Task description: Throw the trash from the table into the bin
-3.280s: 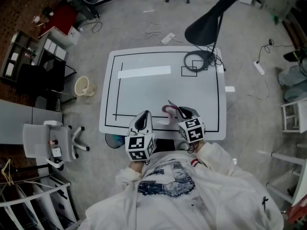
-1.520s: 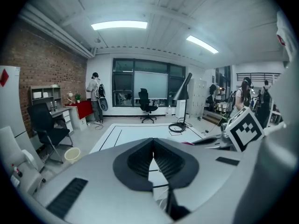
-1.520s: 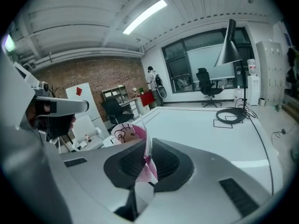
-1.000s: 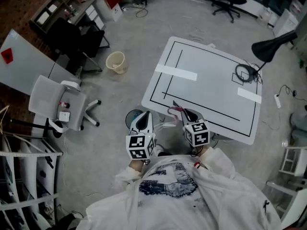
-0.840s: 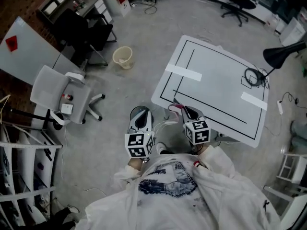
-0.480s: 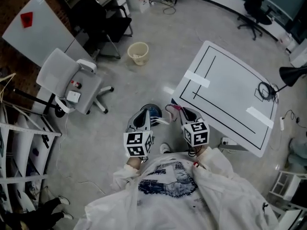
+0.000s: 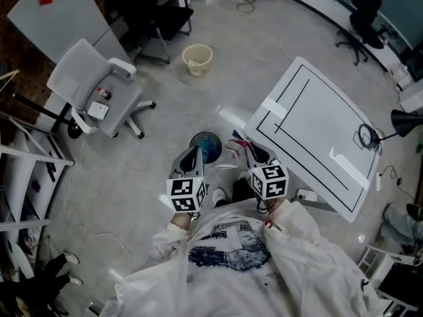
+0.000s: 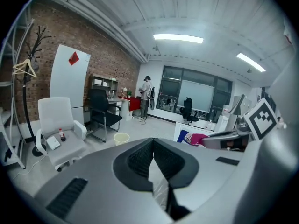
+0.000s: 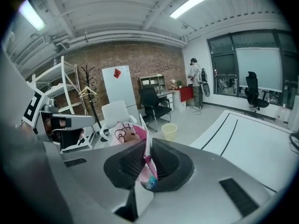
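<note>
My left gripper (image 7: pixel 193 153) (image 8: pixel 153 142) is shut on a thin clear plastic wrapper (image 8: pixel 159 183), which shows as a pale strip (image 7: pixel 224 167) in the head view. My right gripper (image 7: pixel 250 152) (image 9: pixel 145 146) is shut on a pink printed snack wrapper (image 9: pixel 127 134) (image 7: pixel 235 143) that sticks up out of the jaws. Both grippers are held over the floor, off the table's near corner. The beige bin (image 7: pixel 197 58) (image 8: pixel 121 137) (image 9: pixel 169 131) stands on the floor ahead, well beyond both grippers.
The white table (image 7: pixel 310 121) (image 9: pixel 252 139) with black lines lies to the right. A grey office chair (image 7: pixel 92 84) (image 8: pixel 58 125) stands at the left, a black chair (image 7: pixel 165 12) behind the bin. A blue round object (image 7: pixel 205 144) lies on the floor just ahead of the grippers.
The person has turned away from the table, which now lies off to the right. Both grippers swung out over the floor with their wrappers still held. The bin looks closer.
</note>
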Action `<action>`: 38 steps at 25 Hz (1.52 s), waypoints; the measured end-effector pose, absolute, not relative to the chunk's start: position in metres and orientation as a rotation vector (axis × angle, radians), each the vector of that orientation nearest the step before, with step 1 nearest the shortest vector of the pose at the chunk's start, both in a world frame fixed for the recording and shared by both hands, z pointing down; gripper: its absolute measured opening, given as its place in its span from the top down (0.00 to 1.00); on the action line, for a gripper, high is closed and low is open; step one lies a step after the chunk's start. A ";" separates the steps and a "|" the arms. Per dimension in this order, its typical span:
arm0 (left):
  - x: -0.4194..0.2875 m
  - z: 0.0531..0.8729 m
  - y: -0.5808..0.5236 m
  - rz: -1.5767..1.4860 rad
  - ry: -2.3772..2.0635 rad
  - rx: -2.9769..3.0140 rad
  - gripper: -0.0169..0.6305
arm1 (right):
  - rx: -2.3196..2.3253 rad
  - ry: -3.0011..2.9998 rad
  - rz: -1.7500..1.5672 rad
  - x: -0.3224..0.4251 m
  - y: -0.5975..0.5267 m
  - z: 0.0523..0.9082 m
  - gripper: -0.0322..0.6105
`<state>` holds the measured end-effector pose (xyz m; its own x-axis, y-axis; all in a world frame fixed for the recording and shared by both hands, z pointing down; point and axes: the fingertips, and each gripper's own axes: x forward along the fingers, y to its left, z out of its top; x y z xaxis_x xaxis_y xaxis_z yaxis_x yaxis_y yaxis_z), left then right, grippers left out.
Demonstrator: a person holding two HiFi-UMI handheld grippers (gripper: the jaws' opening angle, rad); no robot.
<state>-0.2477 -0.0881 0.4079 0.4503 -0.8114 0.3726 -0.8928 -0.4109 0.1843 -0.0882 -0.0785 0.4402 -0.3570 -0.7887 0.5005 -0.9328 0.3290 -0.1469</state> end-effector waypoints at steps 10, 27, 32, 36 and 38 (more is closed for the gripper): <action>-0.285 0.455 -0.108 0.383 -1.558 2.242 0.96 | 1.423 -2.283 0.631 -0.121 -0.109 0.475 0.89; -0.317 0.584 -0.164 0.482 -1.559 2.097 0.96 | 1.242 -2.205 0.717 -0.174 -0.181 0.601 0.89; -0.321 0.620 -0.177 0.496 -1.542 2.089 0.96 | 1.240 -2.159 0.726 -0.182 -0.204 0.644 0.89; -0.322 0.661 -0.186 0.499 -1.540 2.080 0.96 | 1.229 -2.121 0.737 -0.187 -0.211 0.693 0.89; -0.324 0.688 -0.191 0.496 -1.536 2.069 0.96 | 1.212 -2.110 0.738 -0.192 -0.213 0.722 0.89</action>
